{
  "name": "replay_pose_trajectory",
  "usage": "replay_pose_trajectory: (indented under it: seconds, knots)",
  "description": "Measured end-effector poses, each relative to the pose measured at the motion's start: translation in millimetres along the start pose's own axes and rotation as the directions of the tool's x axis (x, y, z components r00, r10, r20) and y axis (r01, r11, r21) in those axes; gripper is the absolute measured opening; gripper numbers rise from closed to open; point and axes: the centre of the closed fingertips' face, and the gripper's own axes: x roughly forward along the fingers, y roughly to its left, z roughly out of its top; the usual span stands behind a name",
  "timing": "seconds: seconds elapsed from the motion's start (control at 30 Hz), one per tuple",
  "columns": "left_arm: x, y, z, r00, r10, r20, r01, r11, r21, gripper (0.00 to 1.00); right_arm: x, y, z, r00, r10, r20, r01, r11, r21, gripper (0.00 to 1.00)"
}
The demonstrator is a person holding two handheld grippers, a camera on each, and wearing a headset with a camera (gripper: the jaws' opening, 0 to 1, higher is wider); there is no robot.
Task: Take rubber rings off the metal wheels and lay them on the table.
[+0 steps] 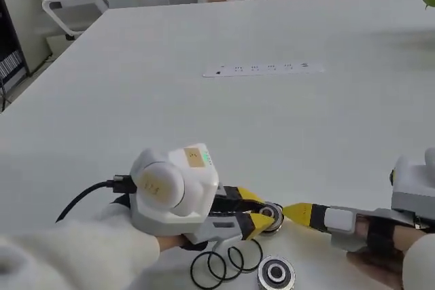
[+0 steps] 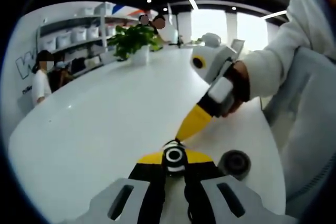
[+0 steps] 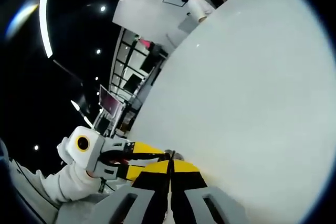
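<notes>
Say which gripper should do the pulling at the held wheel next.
Right. The left gripper is shut on the metal wheel, so it is occupied as the holder. The right gripper has its shut jaws touching the wheel's rim, so it is probably better placed to pull.

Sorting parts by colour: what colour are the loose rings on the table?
The rings are black, clearest in the head view.

Probably office: conference table point(image 1: 204, 134), shelves point(image 2: 68, 38)

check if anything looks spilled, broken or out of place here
Nothing stands out. The rubber rings lie flat in a small bunch beside a loose wheel, and the left gripper holds a second wheel.
</notes>
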Motion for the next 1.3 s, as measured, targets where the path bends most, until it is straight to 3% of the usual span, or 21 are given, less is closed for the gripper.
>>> replay_pose_trajectory:
  seconds: [0.2,0.3,0.9,1.3]
  knots:
    - [-0.1,-0.1,0.0,1.0000,-0.001,0.005,0.001,1.000,-0.005,0.13,1.4,6.1,0.4,0.9996,0.027,-0.005,-0.027,1.000,-0.003,0.00]
    - [0.0,-0.2,0.0,1.0000,0.000,0.005,0.000,1.000,-0.002,0.13,3.6,7.8,-0.6,0.9996,0.008,-0.027,-0.010,0.998,-0.066,0.00]
    - [0.2,-0.6,0.1,1.0000,-0.001,0.006,0.001,1.000,0.006,0.13,7.3,14.4,-3.1,0.9980,0.046,-0.044,-0.049,0.997,-0.066,0.00]
    - [0.5,-0.5,0.5,0.9998,0.000,0.021,0.000,1.000,-0.005,0.13,5.2,22.4,-1.8,0.9951,0.096,-0.026,-0.096,0.995,-0.035,0.00]
